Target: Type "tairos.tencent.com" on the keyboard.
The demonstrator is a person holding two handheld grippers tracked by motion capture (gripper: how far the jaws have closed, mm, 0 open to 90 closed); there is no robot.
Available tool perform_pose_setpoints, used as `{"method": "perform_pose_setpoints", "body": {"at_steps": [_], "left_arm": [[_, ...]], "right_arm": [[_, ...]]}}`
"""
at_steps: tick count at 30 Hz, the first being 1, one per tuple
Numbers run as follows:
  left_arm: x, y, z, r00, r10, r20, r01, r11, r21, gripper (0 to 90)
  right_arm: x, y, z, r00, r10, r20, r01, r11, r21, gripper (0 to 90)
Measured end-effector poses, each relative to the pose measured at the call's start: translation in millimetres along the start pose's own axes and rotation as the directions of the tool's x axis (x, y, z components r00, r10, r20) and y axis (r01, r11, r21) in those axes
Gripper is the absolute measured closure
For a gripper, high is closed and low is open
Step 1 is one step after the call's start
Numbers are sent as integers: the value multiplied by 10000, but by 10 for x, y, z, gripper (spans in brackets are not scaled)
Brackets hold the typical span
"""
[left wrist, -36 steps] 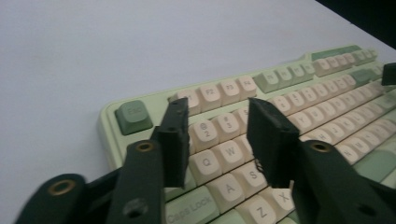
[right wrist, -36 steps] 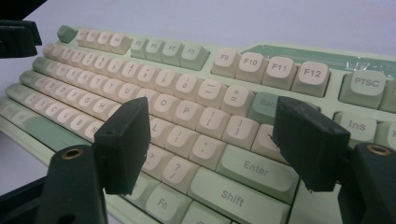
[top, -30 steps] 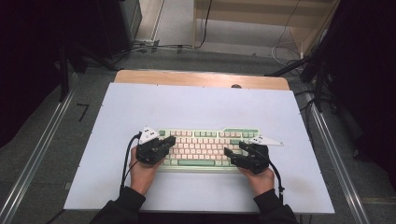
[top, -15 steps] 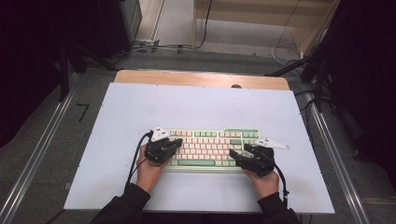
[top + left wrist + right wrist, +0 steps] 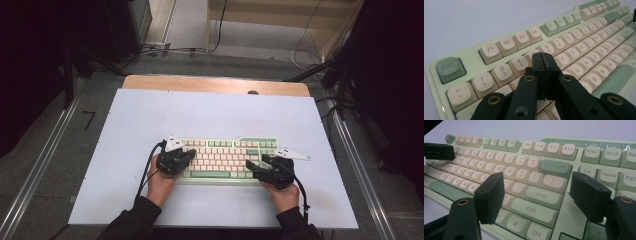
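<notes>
Keyboard (image 5: 227,158) lies near the front edge of the table (image 5: 125,125), stiff and probably light. Left gripper (image 5: 543,62) has its 2 jaws closed on nothing above the keys; right gripper (image 5: 536,195) stands open. Best hold: its short ends.
</notes>
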State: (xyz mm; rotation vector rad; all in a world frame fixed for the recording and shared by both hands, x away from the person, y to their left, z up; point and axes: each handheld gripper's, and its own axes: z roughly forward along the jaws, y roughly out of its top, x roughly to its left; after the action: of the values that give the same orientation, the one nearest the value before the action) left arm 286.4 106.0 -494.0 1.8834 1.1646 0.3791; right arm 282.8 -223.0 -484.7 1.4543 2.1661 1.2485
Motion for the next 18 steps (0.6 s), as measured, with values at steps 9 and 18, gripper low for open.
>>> {"method": "perform_pose_setpoints", "body": {"at_steps": [9, 18], "left_arm": [[-5, -1, 2, 10000, 52, 8, -52, 10000, 2, 900], [-2, -5, 19, 9999, -77, 128, 75, 9999, 134, 900]], "right_arm": [[2, -1, 4, 10000, -11, 9, 11, 10000, 12, 263], [1, -2, 5, 10000, -13, 12, 12, 10000, 34, 263]]}}
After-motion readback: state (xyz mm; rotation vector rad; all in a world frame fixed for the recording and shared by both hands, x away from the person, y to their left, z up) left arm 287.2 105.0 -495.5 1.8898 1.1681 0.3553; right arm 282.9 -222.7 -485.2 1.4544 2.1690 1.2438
